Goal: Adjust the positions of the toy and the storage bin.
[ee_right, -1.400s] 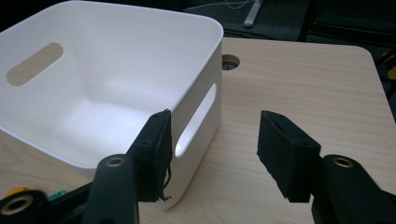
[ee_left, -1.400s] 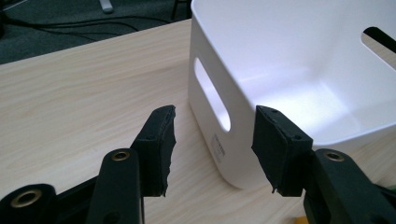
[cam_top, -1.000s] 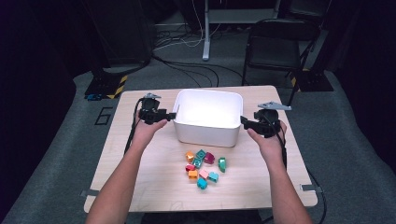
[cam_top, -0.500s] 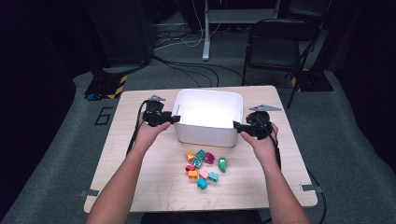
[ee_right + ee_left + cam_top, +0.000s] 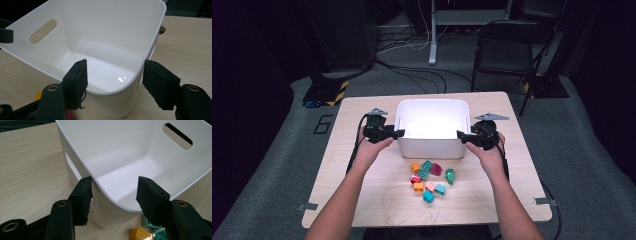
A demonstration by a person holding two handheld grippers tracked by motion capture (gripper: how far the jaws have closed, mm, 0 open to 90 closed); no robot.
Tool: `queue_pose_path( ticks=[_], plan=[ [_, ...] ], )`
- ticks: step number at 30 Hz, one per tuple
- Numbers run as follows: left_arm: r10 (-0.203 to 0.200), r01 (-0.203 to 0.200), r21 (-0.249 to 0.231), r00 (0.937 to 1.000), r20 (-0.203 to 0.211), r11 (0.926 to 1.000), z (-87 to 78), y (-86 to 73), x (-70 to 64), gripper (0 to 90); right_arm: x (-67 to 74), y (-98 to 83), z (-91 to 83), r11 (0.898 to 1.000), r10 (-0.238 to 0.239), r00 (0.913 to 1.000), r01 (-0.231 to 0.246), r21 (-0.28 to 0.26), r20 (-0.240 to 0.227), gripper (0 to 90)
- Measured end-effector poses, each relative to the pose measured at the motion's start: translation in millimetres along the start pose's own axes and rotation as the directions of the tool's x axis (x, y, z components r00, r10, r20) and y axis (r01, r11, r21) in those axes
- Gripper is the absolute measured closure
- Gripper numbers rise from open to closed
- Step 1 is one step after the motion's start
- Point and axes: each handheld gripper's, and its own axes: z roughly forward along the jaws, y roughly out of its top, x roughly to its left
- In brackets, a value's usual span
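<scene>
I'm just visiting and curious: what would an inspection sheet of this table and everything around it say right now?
Surface: pale wooden table, bare apart from the items below.
Job's things: white tub, empty inside, with slot handles in its end walls, standing in the middle of the table.
Clutter: small pile of coloured toy blocks on the table just in front of the tub.
Grippers: left gripper and right gripper each straddle a near corner of the tub rim, jaws open; the right gripper's jaws have just been opening.
Cables: a black cable trails from the left gripper; more cables lie on the floor behind.
Surroundings: grey carpet, a dark folding chair behind the table.
</scene>
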Motion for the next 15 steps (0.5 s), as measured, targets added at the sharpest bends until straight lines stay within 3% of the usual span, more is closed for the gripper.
queue_pose_path(
  ticks=[2, 4, 12, 15],
  plan=[
    [-0.006, 0.006, -0.005, 1.0, 0.0, 1.0, -1.6, -2.1, -0.7, 45.5, 0.8, -0.1, 0.3, 1.0, -0.004, 1.0, 0.004, 0.0, -0.001, 35.6],
    [-0.039, 0.039, -0.018, 0.9992, 0.01, 0.9991, -7.5, -9.2, -1.4, 45.3, 3.2, -0.4, 1.1, 1.0, -0.012, 0.9999, 0.012, 0.002, -0.007, 35.6],
    [-0.046, 0.046, -0.056, 0.9989, -0.002, 0.9974, -16.2, -21.0, -2.5, 43.9, 6.9, -0.7, 4.7, 1.0, -0.028, 0.9989, 0.027, -0.007, -0.038, 34.8],
    [-0.044, 0.045, -0.069, 0.999, 0.011, 0.9966, -16.2, -22.5, -0.3, 43.2, 8.6, -1.0, 4.9, 0.999, -0.041, 0.9988, 0.041, -0.006, -0.025, 36.2]
  ],
)
